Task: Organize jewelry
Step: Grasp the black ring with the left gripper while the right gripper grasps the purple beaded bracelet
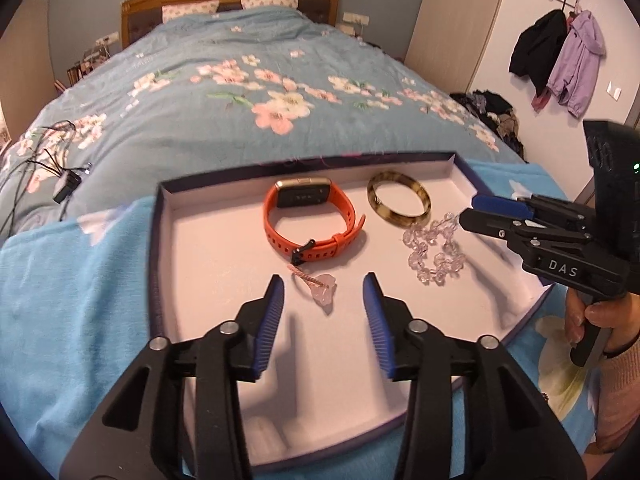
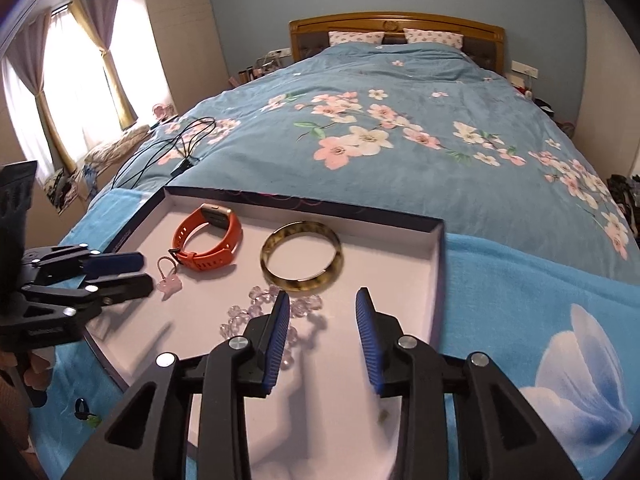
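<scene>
left gripper (image 1: 324, 294) over the near edge of the shallow white-lined box (image 1: 460, 168), jaws apart, nothing clamped. just ahead of the gap, lying loose on the box floor: small pink stone pendant (image 1: 325, 291) on a short rose chain, chain running away toward the orange smartwatch (image 1: 310, 216). long axis of pendant and chain slanted, from the near right up to the far left, so roughly crosswise to neither pad; probably calls for a slight roll before closing.

right gripper (image 2: 322, 312) at the box's near right edge, jaws likewise apart and empty, left pad over the clear bead bracelet (image 2: 276, 312), which sprawls mostly left of the gap. tortoiseshell bangle (image 2: 302, 258) just beyond, flat, toward the far right corner.

nearer to the pendant: left gripper by a clear margin. nearer to the beads and bangle: right. all four pieces already inside the box, well apart from its far edge, except the watch.
</scene>
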Demonstrator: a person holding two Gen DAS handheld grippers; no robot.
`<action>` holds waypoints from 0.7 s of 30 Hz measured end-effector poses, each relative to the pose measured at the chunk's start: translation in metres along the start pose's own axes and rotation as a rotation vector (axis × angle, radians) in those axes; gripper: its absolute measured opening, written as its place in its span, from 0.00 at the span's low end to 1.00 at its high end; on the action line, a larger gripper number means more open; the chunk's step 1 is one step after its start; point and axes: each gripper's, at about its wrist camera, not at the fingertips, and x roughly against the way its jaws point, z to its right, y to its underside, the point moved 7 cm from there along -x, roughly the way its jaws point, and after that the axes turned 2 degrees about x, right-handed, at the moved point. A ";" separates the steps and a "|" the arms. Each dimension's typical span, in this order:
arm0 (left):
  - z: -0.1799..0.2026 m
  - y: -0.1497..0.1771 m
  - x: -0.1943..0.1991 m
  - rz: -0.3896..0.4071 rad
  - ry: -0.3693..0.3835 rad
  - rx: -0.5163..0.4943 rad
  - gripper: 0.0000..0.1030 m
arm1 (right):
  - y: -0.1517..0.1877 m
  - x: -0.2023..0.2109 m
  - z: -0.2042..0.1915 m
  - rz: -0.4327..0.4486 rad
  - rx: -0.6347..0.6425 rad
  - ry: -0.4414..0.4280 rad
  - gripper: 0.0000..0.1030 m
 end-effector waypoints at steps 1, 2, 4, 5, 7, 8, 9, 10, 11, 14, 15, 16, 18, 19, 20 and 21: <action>0.000 0.000 0.007 0.015 0.003 0.001 0.43 | 0.000 0.005 0.001 0.009 -0.004 0.000 0.31; 0.000 0.000 0.016 0.036 0.001 0.000 0.45 | 0.001 0.011 0.000 0.019 -0.004 -0.001 0.32; 0.000 0.001 0.031 0.067 0.002 -0.005 0.47 | 0.001 0.021 -0.002 0.040 0.002 0.001 0.34; 0.000 0.003 0.042 0.086 0.001 -0.009 0.48 | 0.002 0.027 -0.004 0.050 0.008 -0.004 0.35; 0.001 0.008 0.057 0.112 0.009 -0.012 0.48 | 0.005 0.042 -0.011 0.073 0.026 -0.020 0.35; 0.001 0.010 0.064 0.119 0.014 -0.010 0.48 | 0.008 0.048 -0.015 0.082 0.036 -0.033 0.36; 0.001 0.014 0.072 0.132 0.020 -0.006 0.49 | 0.010 0.054 -0.019 0.089 0.044 -0.044 0.39; 0.001 0.018 0.078 0.142 0.032 -0.005 0.49 | 0.013 0.059 -0.023 0.095 0.051 -0.054 0.41; 0.002 0.021 0.083 0.146 0.040 -0.004 0.49 | 0.015 0.062 -0.025 0.097 0.054 -0.061 0.42; 0.000 0.037 0.092 0.144 0.053 0.004 0.49 | 0.029 0.071 -0.034 0.092 0.060 -0.094 0.42; 0.001 0.042 0.094 0.141 0.052 0.001 0.49 | 0.035 0.073 -0.037 0.084 0.061 -0.105 0.42; 0.002 0.048 0.095 0.138 0.052 0.000 0.49 | 0.040 0.075 -0.040 0.079 0.062 -0.111 0.42; 0.003 0.058 0.096 0.127 0.059 0.004 0.49 | 0.055 0.078 -0.047 0.059 0.072 -0.125 0.42; 0.003 0.063 0.097 0.121 0.060 0.005 0.49 | 0.061 0.079 -0.049 0.051 0.077 -0.123 0.42; 0.003 0.068 0.098 0.117 0.057 0.005 0.49 | 0.065 0.079 -0.050 0.045 0.080 -0.121 0.42; 0.003 0.072 0.098 0.113 0.055 0.005 0.49 | 0.073 0.080 -0.052 0.032 0.087 -0.120 0.42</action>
